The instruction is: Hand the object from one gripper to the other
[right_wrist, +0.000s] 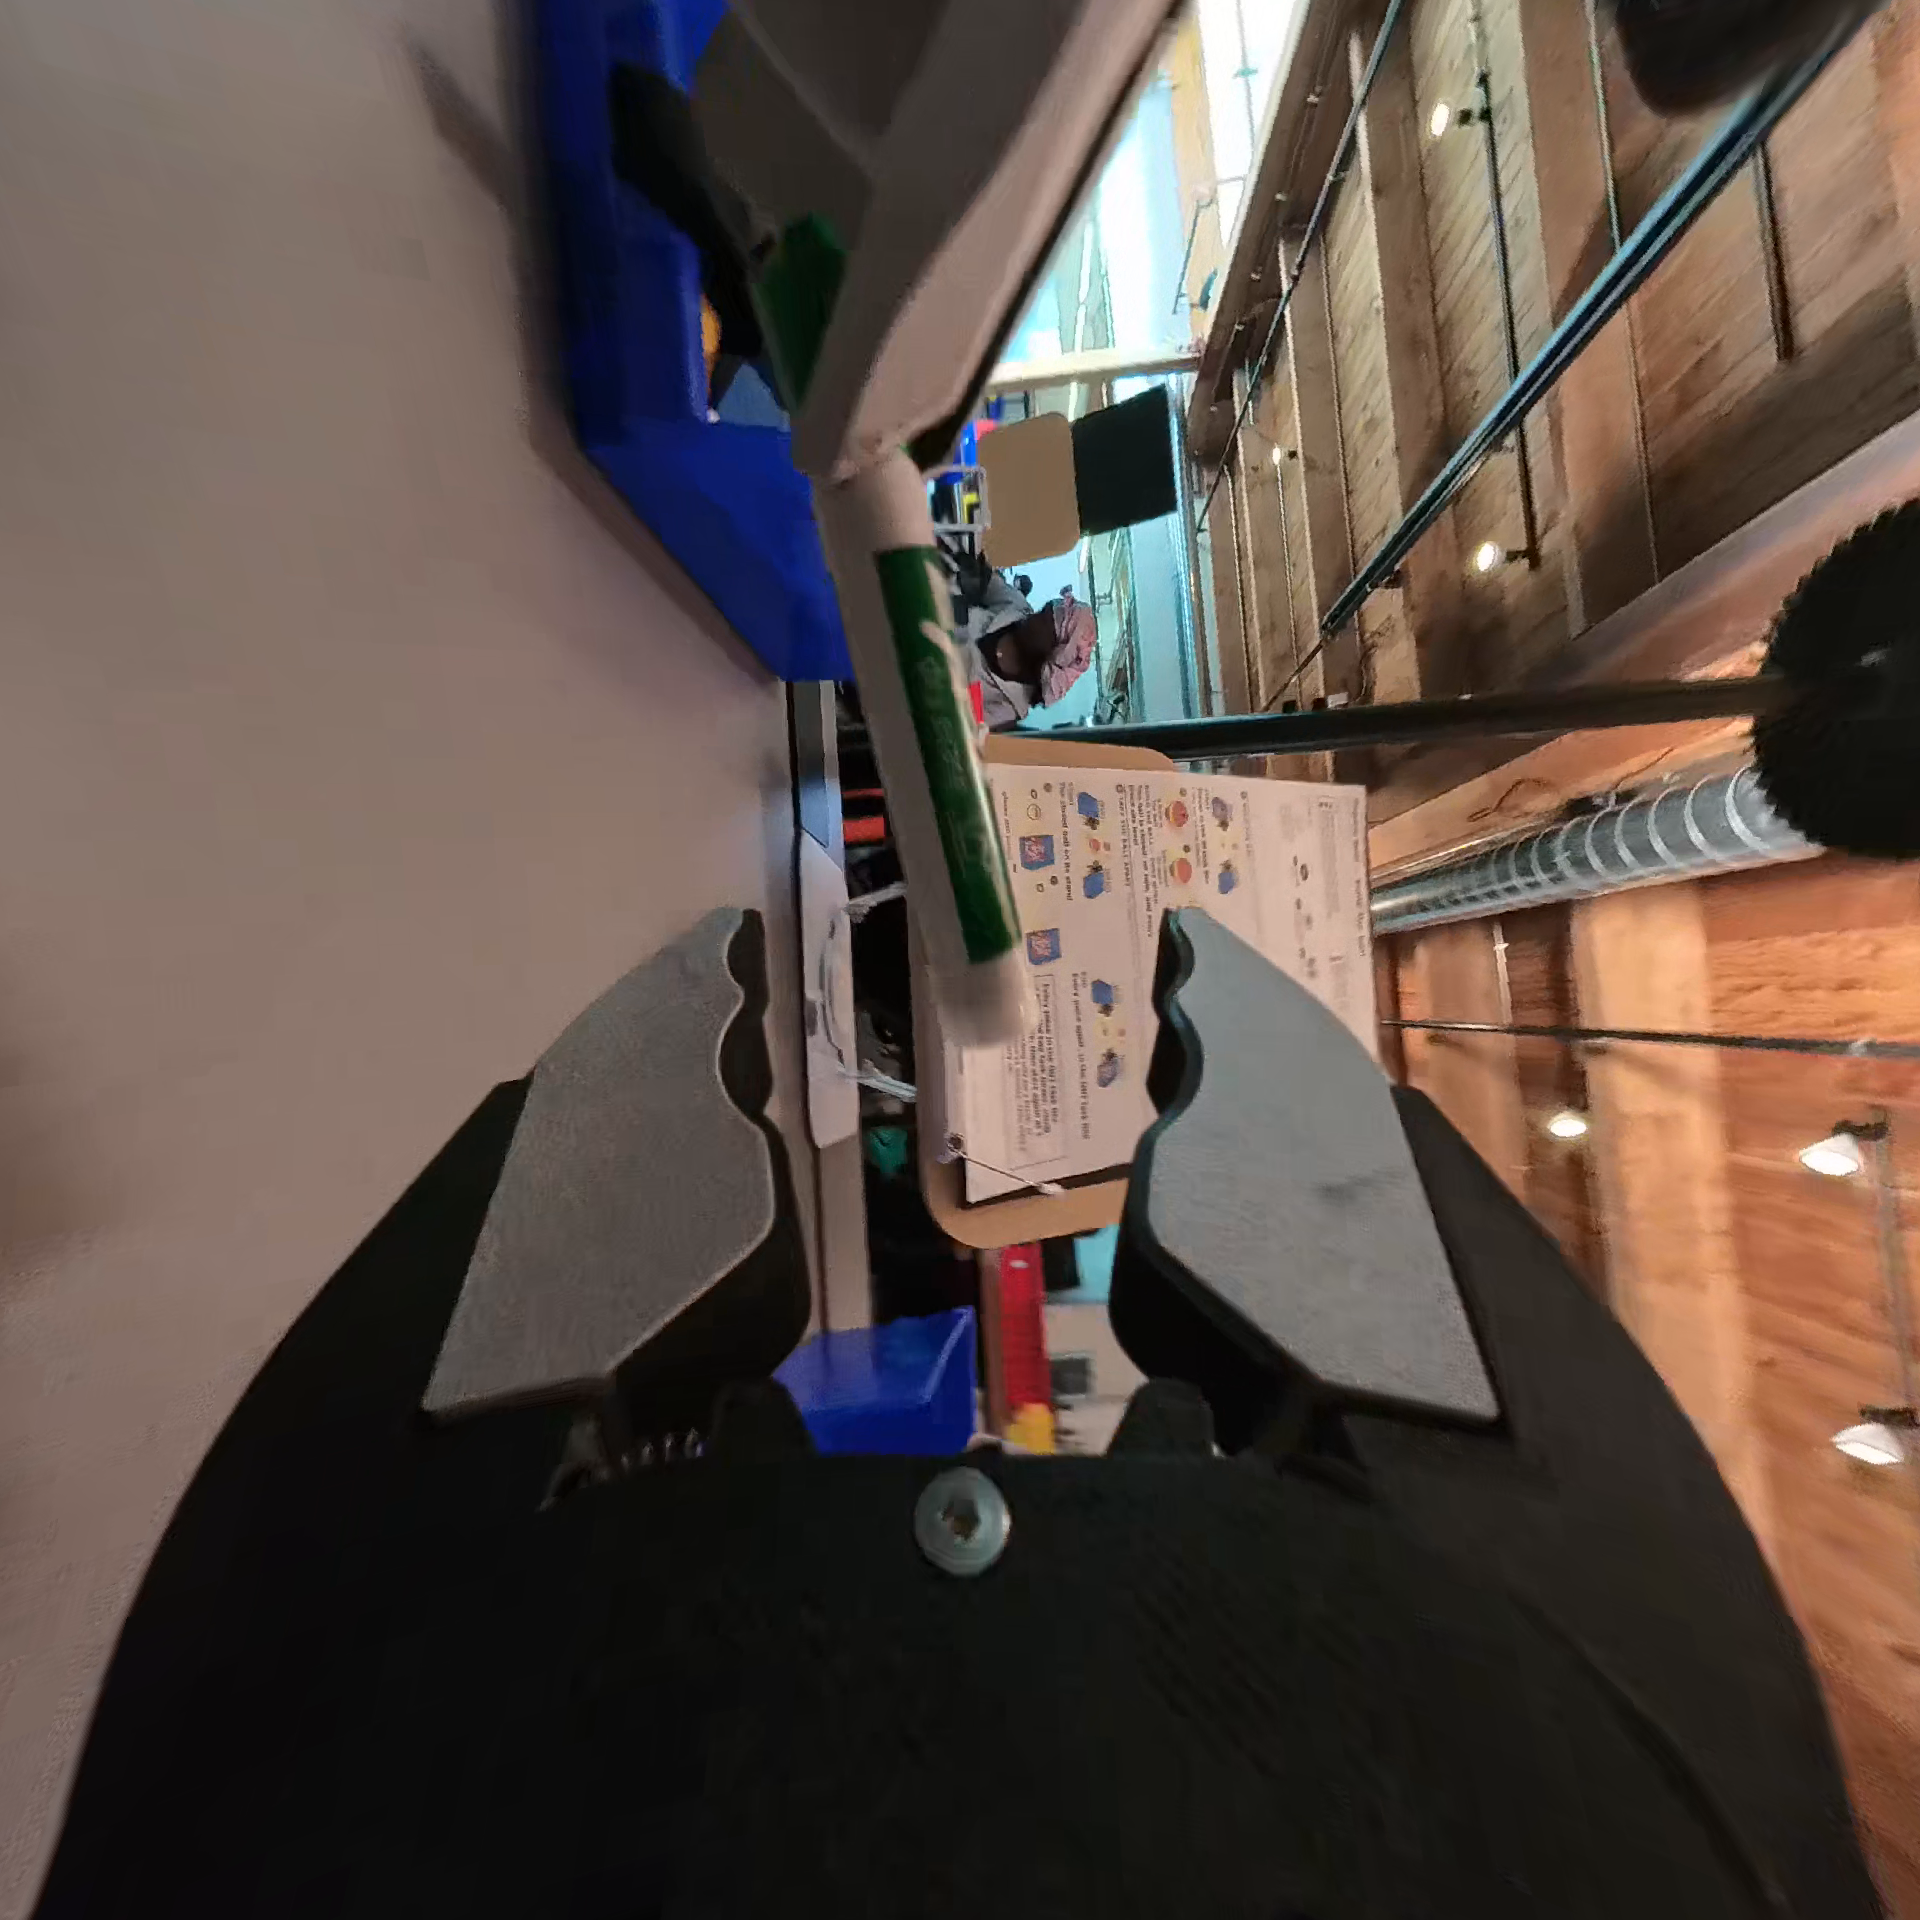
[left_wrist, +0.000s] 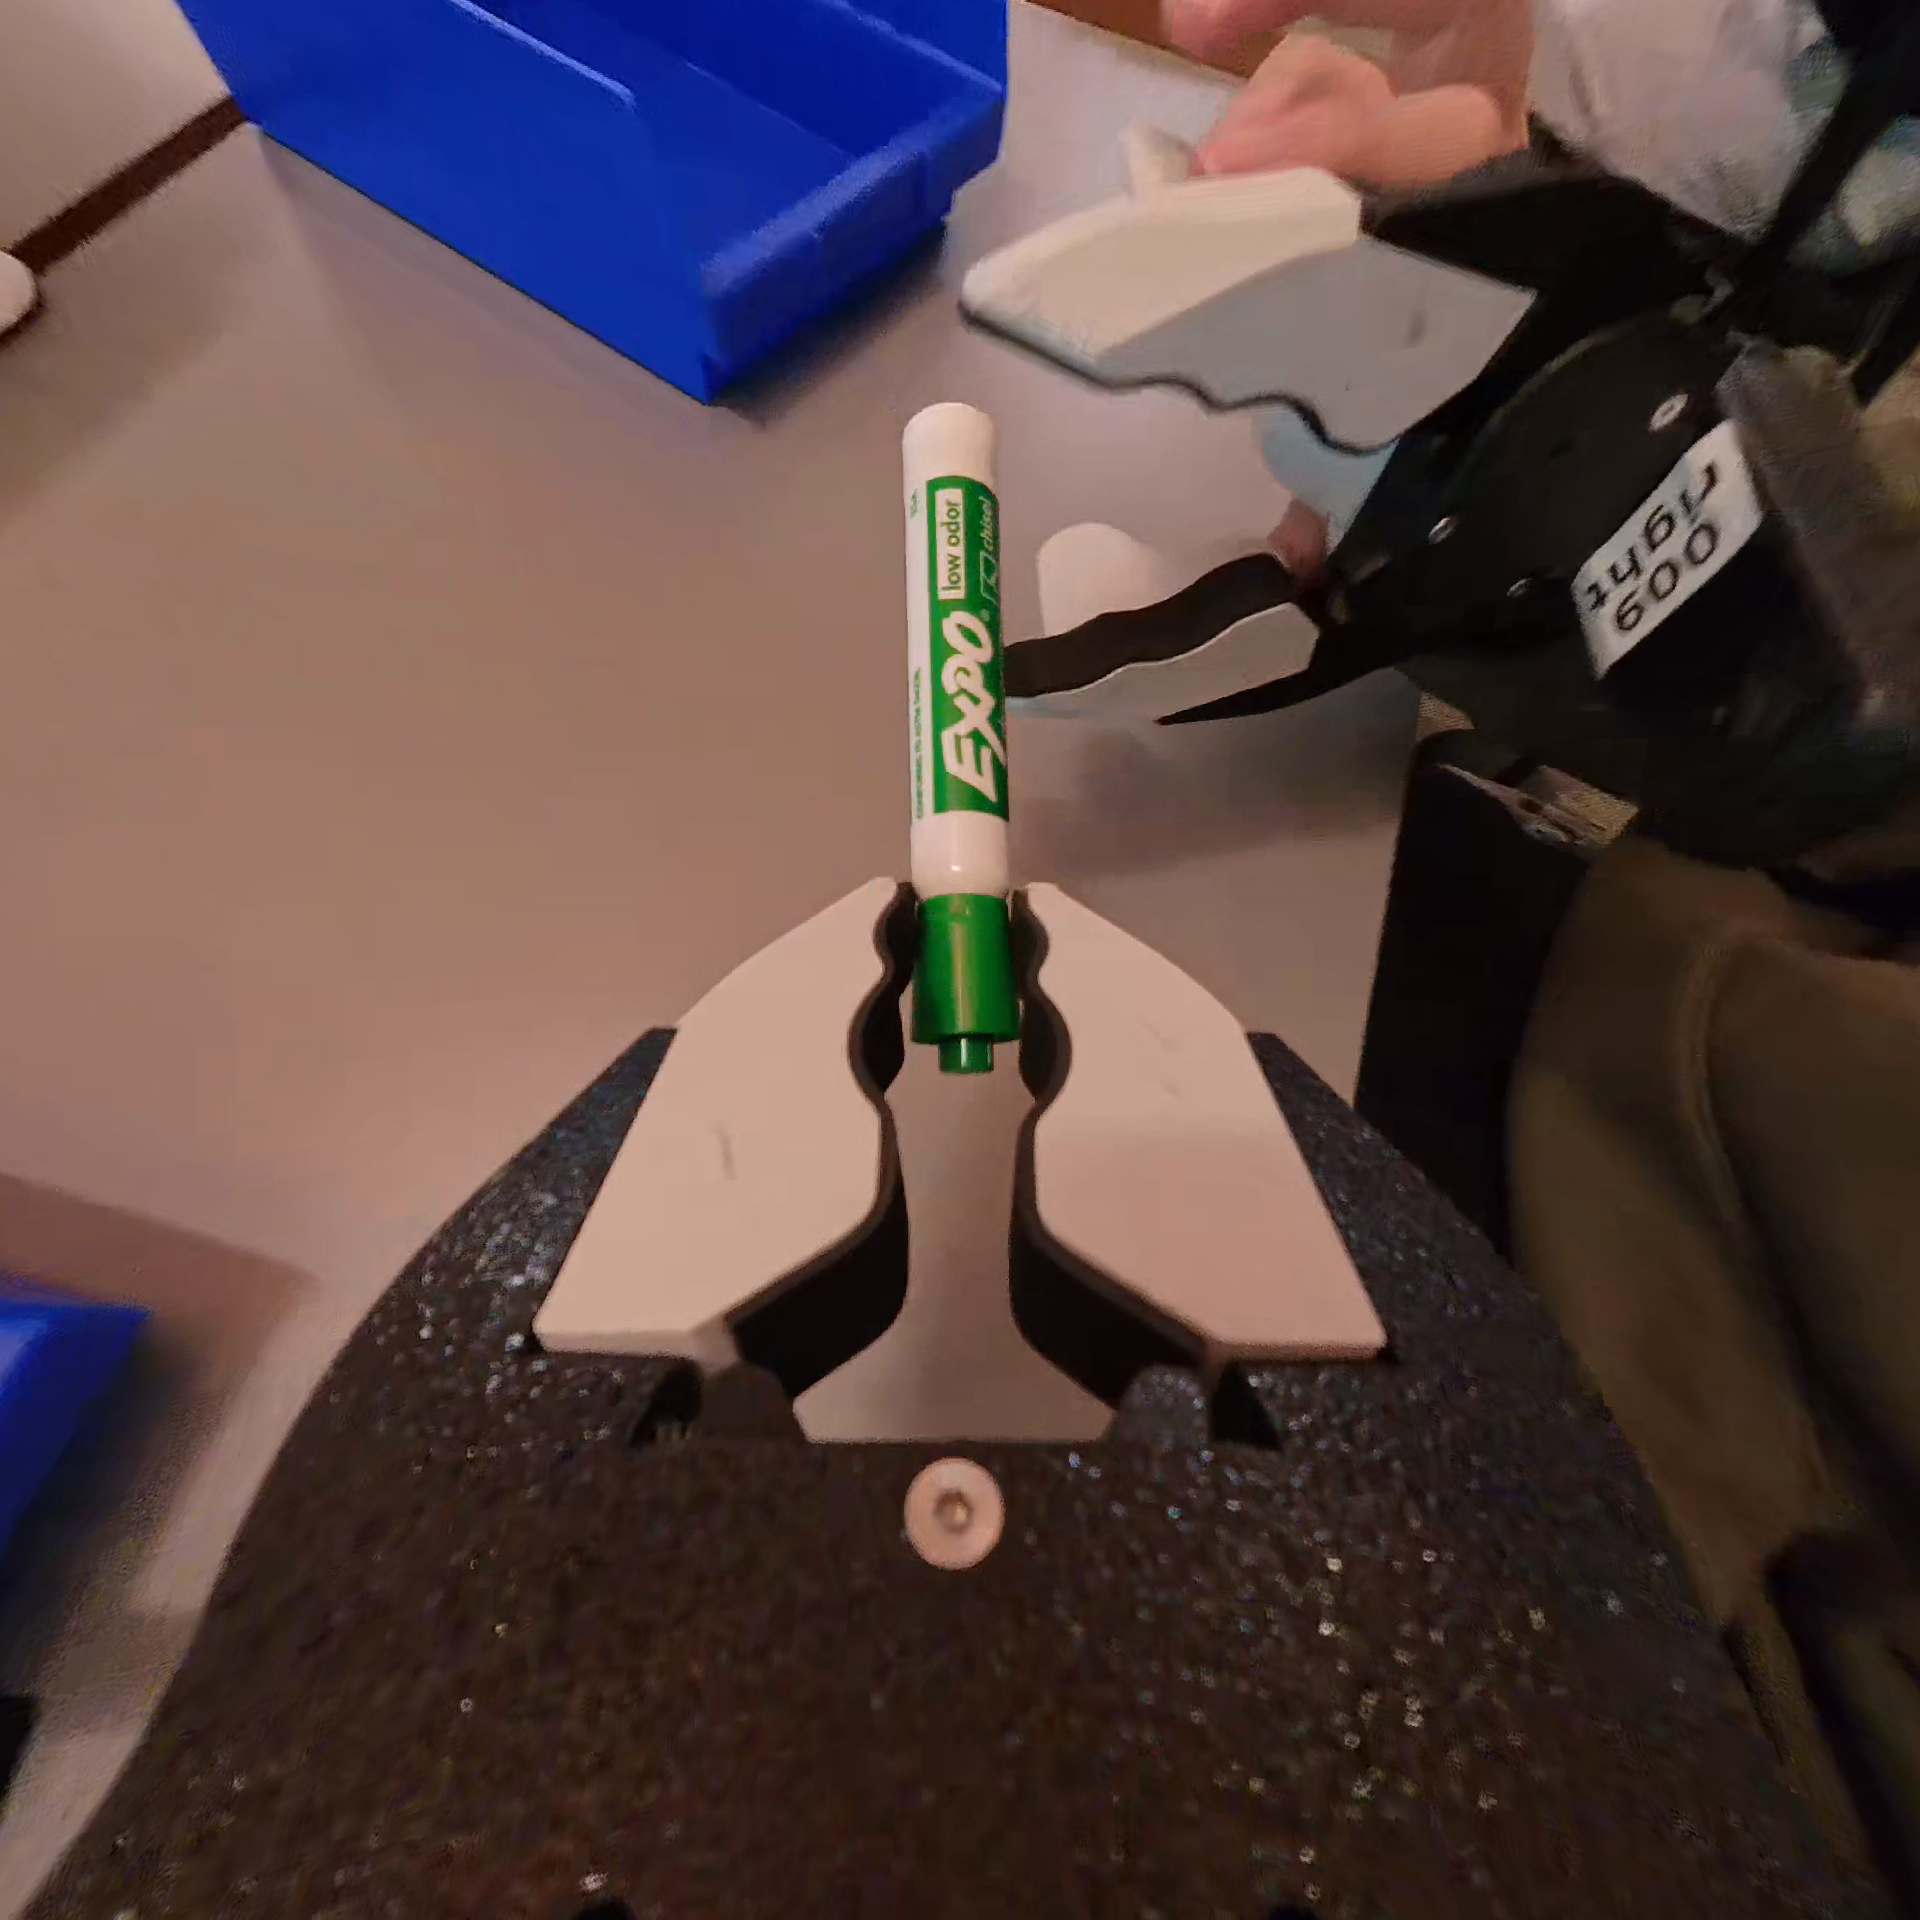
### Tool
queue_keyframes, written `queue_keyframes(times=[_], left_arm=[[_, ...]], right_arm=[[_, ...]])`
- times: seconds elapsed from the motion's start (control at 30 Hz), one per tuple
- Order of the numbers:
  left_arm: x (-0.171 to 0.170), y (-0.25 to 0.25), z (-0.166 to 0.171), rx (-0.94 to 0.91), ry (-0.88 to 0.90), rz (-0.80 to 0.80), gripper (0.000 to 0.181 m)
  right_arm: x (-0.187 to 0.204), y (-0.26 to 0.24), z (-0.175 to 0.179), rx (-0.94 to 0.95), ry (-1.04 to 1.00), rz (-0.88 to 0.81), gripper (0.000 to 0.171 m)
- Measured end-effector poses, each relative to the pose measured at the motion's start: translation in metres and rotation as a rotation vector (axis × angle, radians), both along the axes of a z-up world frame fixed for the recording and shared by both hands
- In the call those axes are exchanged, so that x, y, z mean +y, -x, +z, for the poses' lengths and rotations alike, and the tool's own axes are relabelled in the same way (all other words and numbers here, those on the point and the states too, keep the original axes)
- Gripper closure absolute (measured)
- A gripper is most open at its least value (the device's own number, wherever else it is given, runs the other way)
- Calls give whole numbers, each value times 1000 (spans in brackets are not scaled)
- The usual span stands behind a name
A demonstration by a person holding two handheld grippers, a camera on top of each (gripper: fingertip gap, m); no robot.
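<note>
A white marker with a green label (left_wrist: pixel 954 665) sticks straight out from my left gripper (left_wrist: pixel 961 914), which is shut on its green cap. My right gripper (left_wrist: pixel 992 480) comes in from the right, rolled on its side, and is open. One of its fingers is above the marker's white end and the other is beside the barrel, and neither touches it. In the right wrist view the marker (right_wrist: pixel 940 790) slants down from a left gripper finger (right_wrist: pixel 935 260). Its white end lies between the tips of my open right gripper (right_wrist: pixel 961 925).
A blue bin (left_wrist: pixel 623 156) stands on the grey table (left_wrist: pixel 416 727) behind the marker and also shows in the right wrist view (right_wrist: pixel 665 416). Another blue bin (left_wrist: pixel 52 1403) is at the lower left. A person's hand (left_wrist: pixel 1351 94) holds the right gripper. A clipboard with paper (right_wrist: pixel 1143 987) stands beyond.
</note>
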State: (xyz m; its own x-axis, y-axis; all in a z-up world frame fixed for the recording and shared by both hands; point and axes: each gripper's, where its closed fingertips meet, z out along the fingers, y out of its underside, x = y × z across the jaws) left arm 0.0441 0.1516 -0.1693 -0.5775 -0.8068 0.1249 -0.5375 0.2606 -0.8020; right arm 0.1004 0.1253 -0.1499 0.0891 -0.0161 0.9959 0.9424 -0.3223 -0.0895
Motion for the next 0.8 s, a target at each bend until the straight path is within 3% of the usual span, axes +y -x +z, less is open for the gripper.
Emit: queue_keyframes(times=[0.1, 0.17, 0.4, 0.5, 0.63, 0.7, 0.8], left_arm=[[-11, 4, -1, 2, 61, -17, 164], [-15, 3, 1, 11, 89, -29, 164], [-15, -6, 38, -112, 221, -39, 164], [-19, -9, 72, -269, 317, -46, 160], [-15, -4, 127, -556, 407, -15, 134], [-15, -1, 138, -652, 403, -38, 138], [-23, -5, 131, -629, 432, -109, 139]], right_arm=[[5, 5, 3, -127, 14, -48, 120], [7, 5, 3, -158, 37, -77, 149], [2, 0, 16, 65, -88, -180, 152], [-2, -4, 23, 320, -207, -207, 152], [-20, -17, 40, 938, -478, -123, 152], [-25, -10, 50, 1278, -526, 48, 152], [-35, 17, 75, 1601, -553, 394, 152]])
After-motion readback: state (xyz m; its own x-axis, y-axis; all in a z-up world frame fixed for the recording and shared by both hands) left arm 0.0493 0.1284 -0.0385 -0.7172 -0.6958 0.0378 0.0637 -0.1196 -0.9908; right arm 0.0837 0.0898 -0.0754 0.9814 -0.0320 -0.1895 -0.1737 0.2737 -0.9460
